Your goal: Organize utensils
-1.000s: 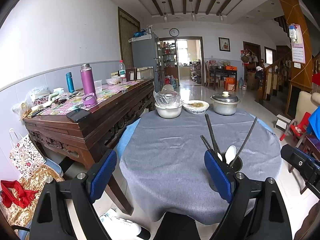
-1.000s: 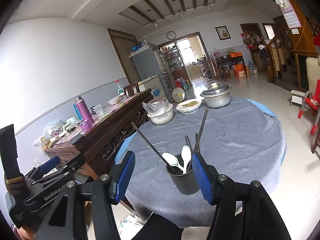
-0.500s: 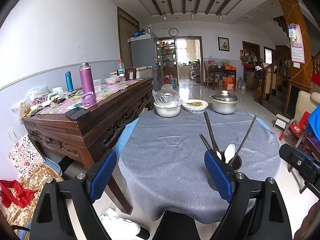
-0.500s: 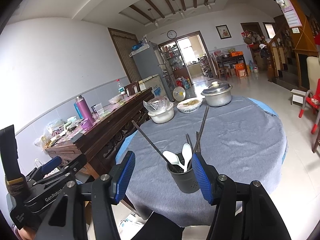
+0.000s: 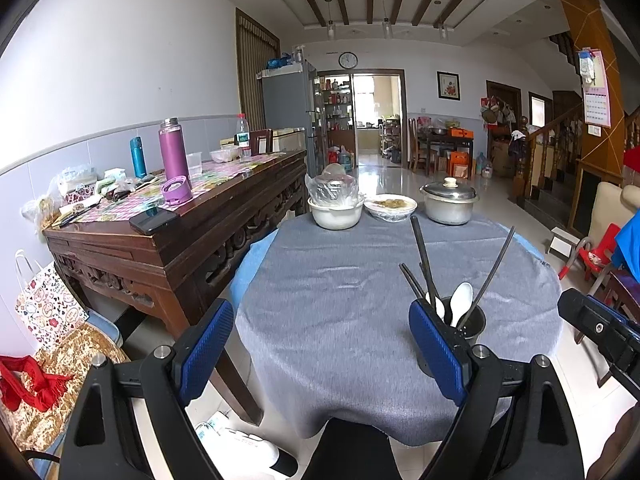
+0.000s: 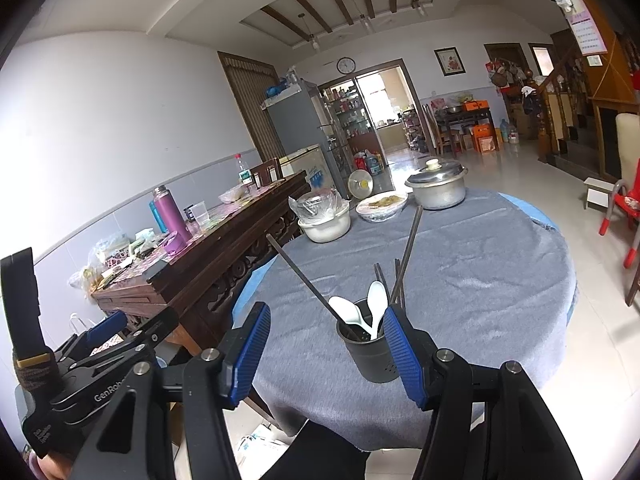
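Observation:
A dark cylindrical utensil holder [image 6: 368,354] stands near the front edge of the round table's grey cloth [image 6: 472,272]. In it are two white spoons [image 6: 378,300] and several dark chopsticks [image 6: 408,248] that lean outward. My right gripper [image 6: 326,356] hangs open just short of the holder; its right pad overlaps the holder's side in the picture, but nothing is pressed. My left gripper [image 5: 322,350] is wide open and empty over the table's near edge. From there the holder [image 5: 474,322] shows half hidden behind the right finger [image 5: 438,352].
At the table's far side stand a white bowl with a plastic bag [image 5: 336,210], a covered dish [image 5: 392,206] and a lidded metal pot [image 5: 448,200]. A carved wooden sideboard [image 5: 180,232] with bottles and clutter runs along the left. Red chairs [image 6: 624,212] stand at the right.

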Available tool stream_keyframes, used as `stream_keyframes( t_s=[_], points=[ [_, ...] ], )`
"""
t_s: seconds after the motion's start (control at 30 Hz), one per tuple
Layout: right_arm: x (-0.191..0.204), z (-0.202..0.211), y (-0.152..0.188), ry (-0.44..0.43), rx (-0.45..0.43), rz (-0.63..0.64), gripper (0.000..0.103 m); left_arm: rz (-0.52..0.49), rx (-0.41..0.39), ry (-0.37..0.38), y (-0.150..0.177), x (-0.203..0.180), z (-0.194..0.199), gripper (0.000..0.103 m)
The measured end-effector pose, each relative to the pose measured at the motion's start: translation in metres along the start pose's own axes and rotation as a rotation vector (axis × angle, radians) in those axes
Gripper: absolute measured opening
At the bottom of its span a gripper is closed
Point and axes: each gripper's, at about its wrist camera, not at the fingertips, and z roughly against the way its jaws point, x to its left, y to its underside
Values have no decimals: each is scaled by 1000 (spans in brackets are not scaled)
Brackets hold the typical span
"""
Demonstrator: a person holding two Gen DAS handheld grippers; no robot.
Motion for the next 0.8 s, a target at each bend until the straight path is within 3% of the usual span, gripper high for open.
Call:
stream_keyframes(
  t_s=[0.8],
  points=[
    [1,-17,0,-18,50,2,63,32,47,30,6,5,-19,90]
  ],
)
